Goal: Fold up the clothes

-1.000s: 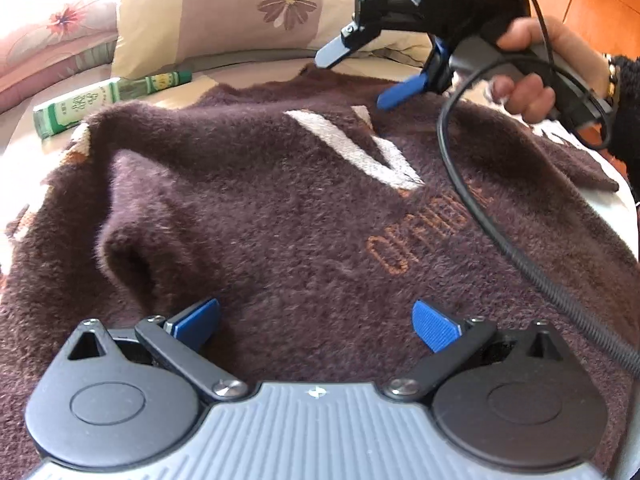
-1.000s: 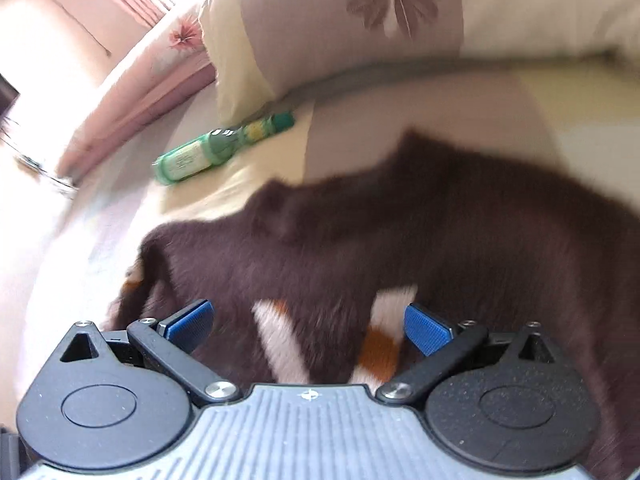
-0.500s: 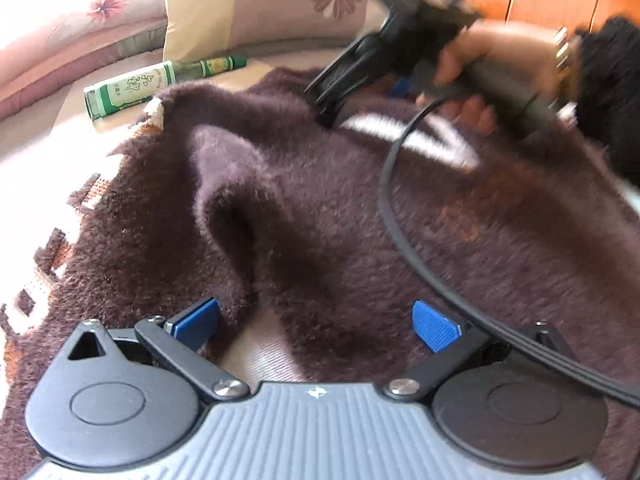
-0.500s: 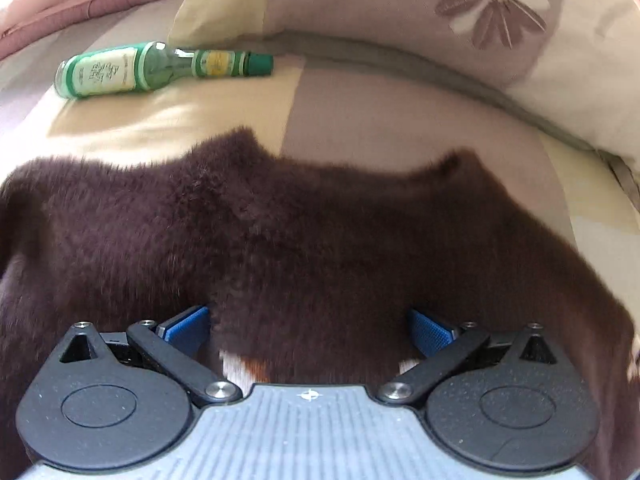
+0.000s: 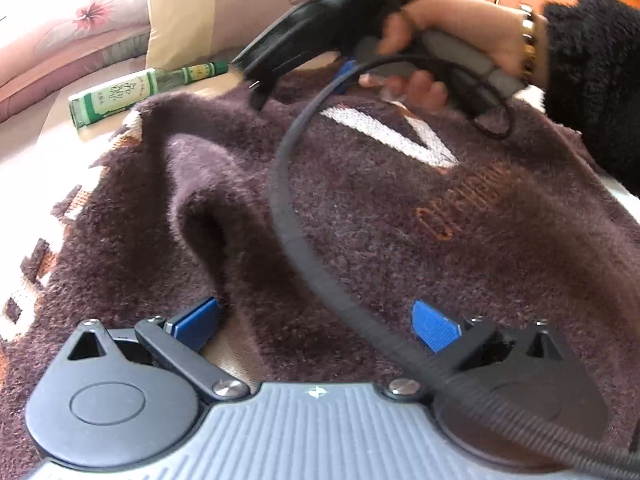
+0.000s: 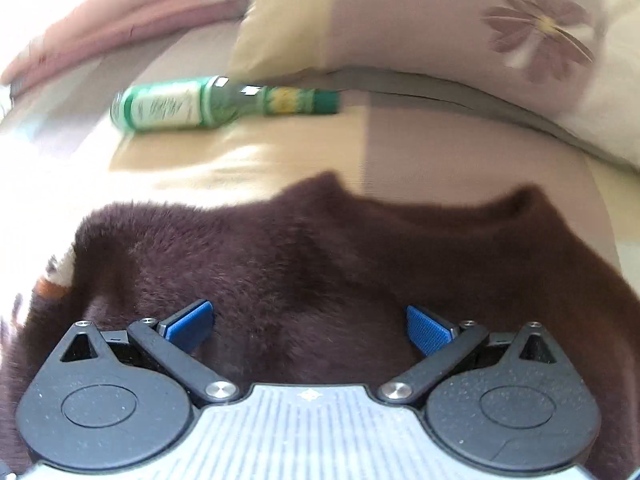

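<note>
**Sweater spread on bed, both claws open**

Left wrist view: the fuzzy dark-brown knit sweater (image 5: 360, 216) is seen spread and rumpled on the bed. The left claw (image 5: 316, 320) is held open above it. A black cable (image 5: 288, 200) crosses it.

Right wrist view: the right claw (image 6: 308, 326) is held open over the sweater's far edge. A green glass bottle (image 6: 200, 106) lies beyond, near the floral pillow (image 6: 460, 28).
</note>
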The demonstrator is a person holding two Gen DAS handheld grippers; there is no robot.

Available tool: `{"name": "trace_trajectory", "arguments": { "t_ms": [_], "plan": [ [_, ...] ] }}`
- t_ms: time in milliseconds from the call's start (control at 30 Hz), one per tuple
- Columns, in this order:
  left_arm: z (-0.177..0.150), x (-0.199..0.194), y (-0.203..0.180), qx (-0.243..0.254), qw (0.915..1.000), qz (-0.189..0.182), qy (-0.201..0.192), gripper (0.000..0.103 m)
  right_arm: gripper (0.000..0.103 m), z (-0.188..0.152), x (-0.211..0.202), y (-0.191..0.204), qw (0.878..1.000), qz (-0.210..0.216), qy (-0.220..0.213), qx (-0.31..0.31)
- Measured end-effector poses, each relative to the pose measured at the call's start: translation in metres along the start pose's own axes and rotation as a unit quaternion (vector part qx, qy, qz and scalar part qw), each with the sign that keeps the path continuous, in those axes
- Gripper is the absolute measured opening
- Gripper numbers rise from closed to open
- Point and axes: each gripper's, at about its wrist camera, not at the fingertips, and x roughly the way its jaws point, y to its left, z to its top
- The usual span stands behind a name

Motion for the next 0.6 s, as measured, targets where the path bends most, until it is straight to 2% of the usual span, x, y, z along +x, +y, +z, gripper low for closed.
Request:
{"name": "trace_trajectory", "arguments": {
  "t_ms": [33, 133, 233, 300, 400, 500, 600],
  "plan": [
    [0.000, 0.001, -0.001, 0.002, 1.0000, 0.000, 0.001, 0.102, 0.103, 0.000, 0.009, 0.008, 1.000, -0.014, -0.002, -0.013],
    [-0.001, 0.002, -0.004, 0.007, 1.0000, -0.002, 0.005, 0.102, 0.103, 0.003, 0.024, 0.020, 0.997, -0.038, -0.058, -0.036],
    [0.000, 0.000, -0.004, 0.004, 1.0000, -0.007, 0.004, 0.102, 0.103, 0.008, 0.029, 0.012, 0.993, -0.037, -0.109, -0.018],
    [0.000, -0.002, -0.006, 0.006, 0.9999, -0.008, 0.002, 0.102, 0.103, 0.010, 0.022, 0.010, 0.994, -0.027, -0.101, -0.014],
    [0.002, -0.006, -0.010, 0.011, 0.9999, -0.008, -0.003, 0.102, 0.103, 0.003, -0.013, 0.000, 0.994, 0.012, -0.107, -0.015],
    [0.004, -0.011, -0.016, 0.017, 0.9997, -0.012, -0.013, 0.102, 0.103, -0.009, -0.050, -0.023, 0.994, 0.022, -0.105, 0.002],
    [0.005, -0.012, -0.025, 0.031, 0.9993, -0.012, -0.015, 0.102, 0.103, -0.026, -0.065, -0.051, 0.997, 0.032, -0.066, 0.030]
  ]
}}
